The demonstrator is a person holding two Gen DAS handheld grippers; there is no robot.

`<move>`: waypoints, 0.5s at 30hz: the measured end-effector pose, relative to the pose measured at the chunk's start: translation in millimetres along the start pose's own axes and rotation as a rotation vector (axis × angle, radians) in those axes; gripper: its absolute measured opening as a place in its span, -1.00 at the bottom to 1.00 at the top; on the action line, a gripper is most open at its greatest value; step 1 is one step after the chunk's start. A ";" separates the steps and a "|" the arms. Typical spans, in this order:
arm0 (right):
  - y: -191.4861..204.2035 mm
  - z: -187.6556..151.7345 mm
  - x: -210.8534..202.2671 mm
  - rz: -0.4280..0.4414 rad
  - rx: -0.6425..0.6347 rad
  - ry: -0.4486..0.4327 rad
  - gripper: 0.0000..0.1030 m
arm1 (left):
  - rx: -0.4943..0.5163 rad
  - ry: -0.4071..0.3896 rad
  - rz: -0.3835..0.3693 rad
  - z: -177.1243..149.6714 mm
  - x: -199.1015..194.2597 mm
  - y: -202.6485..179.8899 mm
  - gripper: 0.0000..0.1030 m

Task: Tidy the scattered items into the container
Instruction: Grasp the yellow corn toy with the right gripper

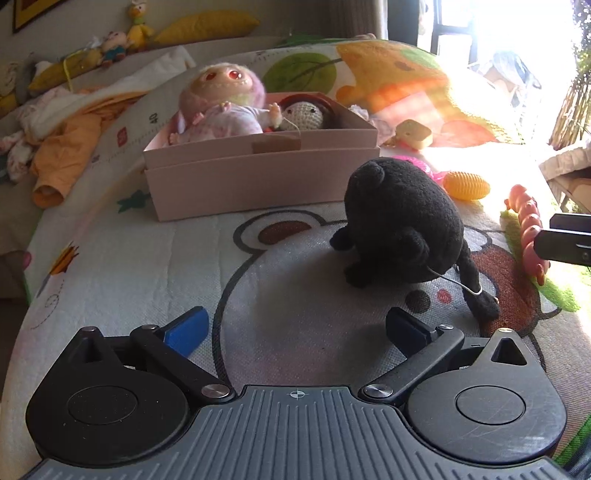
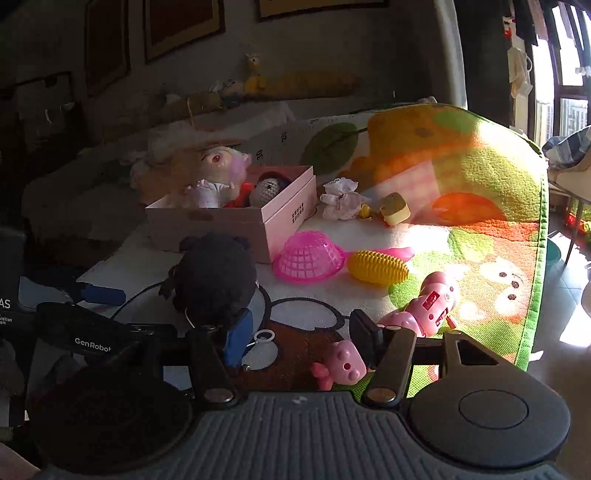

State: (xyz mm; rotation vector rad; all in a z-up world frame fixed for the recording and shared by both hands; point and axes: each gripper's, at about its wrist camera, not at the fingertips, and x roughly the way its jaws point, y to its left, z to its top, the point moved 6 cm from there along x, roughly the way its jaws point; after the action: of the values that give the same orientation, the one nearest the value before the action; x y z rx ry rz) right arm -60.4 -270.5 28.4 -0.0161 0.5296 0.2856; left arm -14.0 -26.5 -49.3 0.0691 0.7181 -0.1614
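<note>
A pale pink box [image 1: 258,173] [image 2: 284,218] stands on the play mat and holds a big-eyed doll [image 1: 221,107] [image 2: 218,177] and a crochet doll [image 1: 306,114]. In front of it sits a black plush toy [image 1: 402,225] [image 2: 218,280]. My left gripper [image 1: 295,328] is open, a short way before the plush and slightly left of it. My right gripper [image 2: 301,339] is open over a pink caterpillar toy [image 2: 424,306] [image 1: 528,221], whose head lies just inside the right finger. Loose on the mat are a pink basket [image 2: 308,256], a yellow corn toy [image 2: 376,266] [image 1: 466,185] and a yellow block [image 2: 395,208] [image 1: 413,133].
A frilly white cloth [image 2: 341,199] lies right of the box. Clothes [image 1: 55,147] are heaped to the left, and stuffed toys [image 1: 136,26] line the back wall. The mat's green edge [image 2: 535,295] drops off on the right, with bright window glare beyond.
</note>
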 end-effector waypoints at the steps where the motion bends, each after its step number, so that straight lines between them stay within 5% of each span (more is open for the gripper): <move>1: -1.0 7.8 5.0 -0.032 -0.014 -0.001 0.14 | 0.000 -0.007 -0.001 -0.8 -0.2 0.3 1.00; 8: -52.8 35.1 92.1 -0.149 0.198 0.131 0.20 | 0.016 -0.009 -0.016 -1.0 -1.4 -0.2 1.00; 12: -59.5 33.3 123.1 -0.175 0.171 0.191 0.22 | 0.027 -0.016 -0.029 -2.1 -2.2 0.6 1.00; 15: -51.0 34.4 122.4 -0.146 0.130 0.195 -0.22 | 0.034 -0.021 -0.035 -2.3 -2.2 0.8 1.00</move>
State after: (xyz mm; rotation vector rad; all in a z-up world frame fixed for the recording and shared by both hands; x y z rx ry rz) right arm 71.5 -284.1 -6.1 0.0433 0.7366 0.1064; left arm -17.0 -25.2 -49.6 0.0875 0.6964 -0.2071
